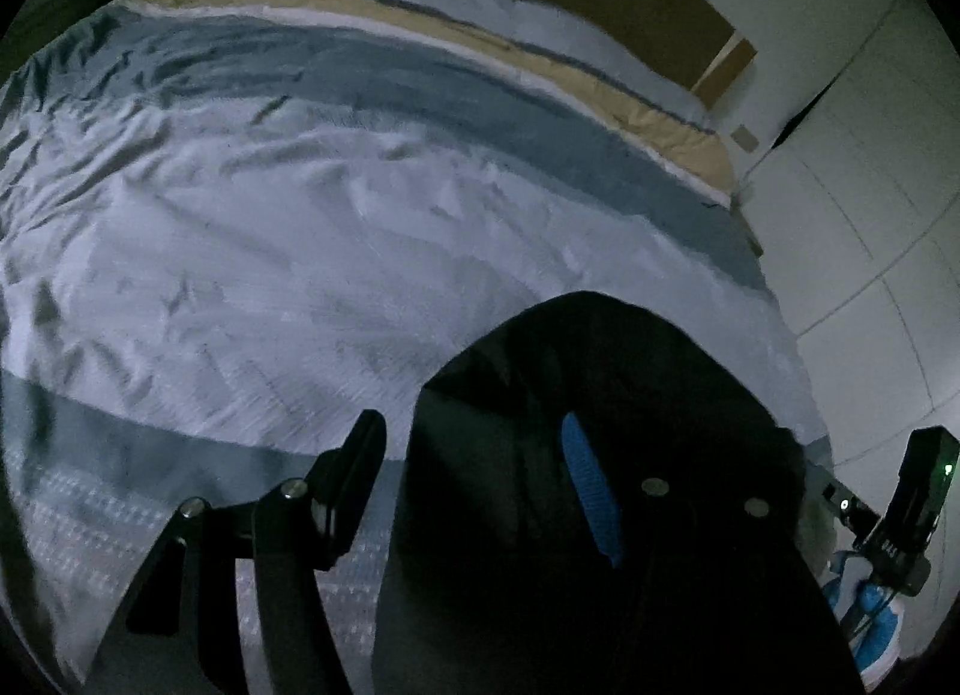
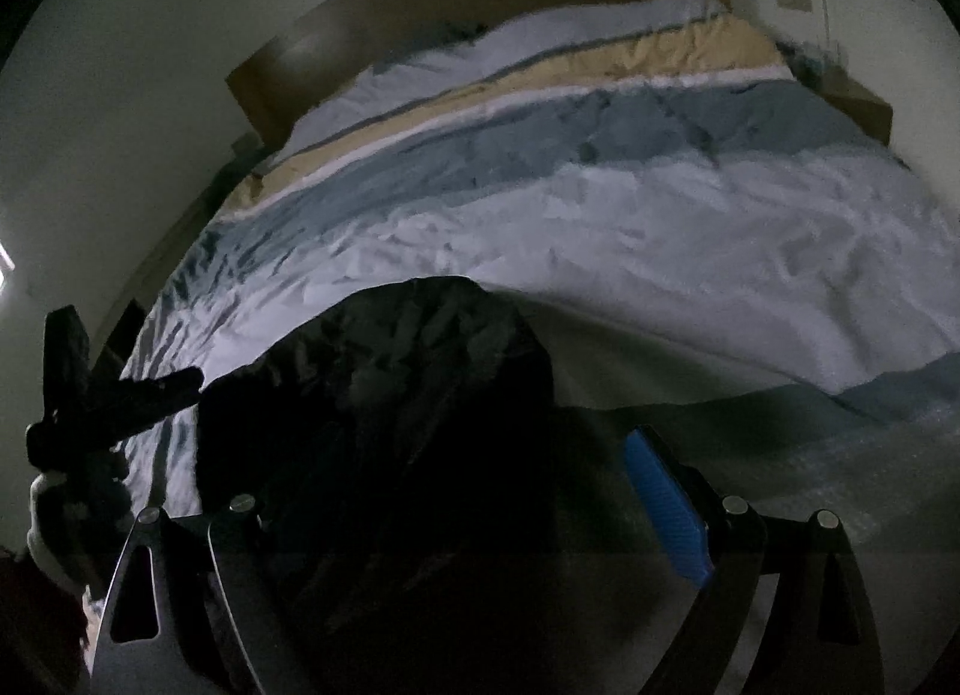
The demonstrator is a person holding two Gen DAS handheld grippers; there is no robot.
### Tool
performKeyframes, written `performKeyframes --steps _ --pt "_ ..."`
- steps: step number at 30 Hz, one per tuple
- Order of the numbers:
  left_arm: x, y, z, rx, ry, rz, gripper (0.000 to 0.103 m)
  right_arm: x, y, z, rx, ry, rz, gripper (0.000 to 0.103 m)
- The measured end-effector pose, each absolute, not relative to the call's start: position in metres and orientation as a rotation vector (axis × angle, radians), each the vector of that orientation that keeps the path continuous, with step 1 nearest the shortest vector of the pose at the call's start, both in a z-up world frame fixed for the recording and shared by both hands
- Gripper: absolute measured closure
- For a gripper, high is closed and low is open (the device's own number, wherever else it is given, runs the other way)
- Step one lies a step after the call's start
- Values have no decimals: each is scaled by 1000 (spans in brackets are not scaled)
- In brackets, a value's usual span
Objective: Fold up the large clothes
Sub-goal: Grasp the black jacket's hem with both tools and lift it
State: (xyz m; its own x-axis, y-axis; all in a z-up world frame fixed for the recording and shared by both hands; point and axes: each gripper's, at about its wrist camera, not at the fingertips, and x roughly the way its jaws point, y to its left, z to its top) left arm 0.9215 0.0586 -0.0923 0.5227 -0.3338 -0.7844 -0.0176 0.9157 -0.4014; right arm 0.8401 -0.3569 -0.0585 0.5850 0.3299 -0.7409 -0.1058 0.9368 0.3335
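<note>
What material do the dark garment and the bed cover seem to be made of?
Dark garment: probably thin synthetic, like nylon; its creases are fine and crinkly with a faint sheen. Bed cover: likely woven cotton or a blend; it looks matte, with soft wrinkles.

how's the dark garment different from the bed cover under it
The dark garment is near black and plain; the bed cover is pale, with grey-blue, white and tan bands. The garment is bunched into a mound near the bed's close edge, while the cover lies spread across the whole bed. Both are wrinkled fabric.
</note>
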Motion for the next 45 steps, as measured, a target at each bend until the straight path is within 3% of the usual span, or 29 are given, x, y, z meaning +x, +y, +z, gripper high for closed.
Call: performKeyframes --steps 6,8,10,12,13,15,17,21,34,45 --pt "939 48 -119 -400 1045 -186 44 871 -353 -88 349 967 270 11" --pt "943 44 -125 -414 1056 -178 44 878 -350 -92 357 978 276 16" --pt "944 41 -128 -412 1063 -176 44 883 -344 -95 369 996 307 39" --pt "943 37 -129 -397 1062 -169 45 886 -336 -95 337 1016 314 51" --pt "941 35 -128 -391 1057 -160 45 886 -332 -95 314 1027 319 62" --pt "938 31 -125 -369 1057 -162 76 884 -326 -93 277 1041 322 80" --pt "934 26 -121 -324 1066 -149 86 880 -325 -88 247 1036 322 85" --pt "915 26 -102 -295 1037 -143 90 861 -326 -68 213 1005 346 89" --pt "785 43 -38 -321 922 -165 91 751 -329 -3 137 916 425 89" --pt "669 48 -66 -325 948 -193 92 645 -343 -13 152 900 503 92"
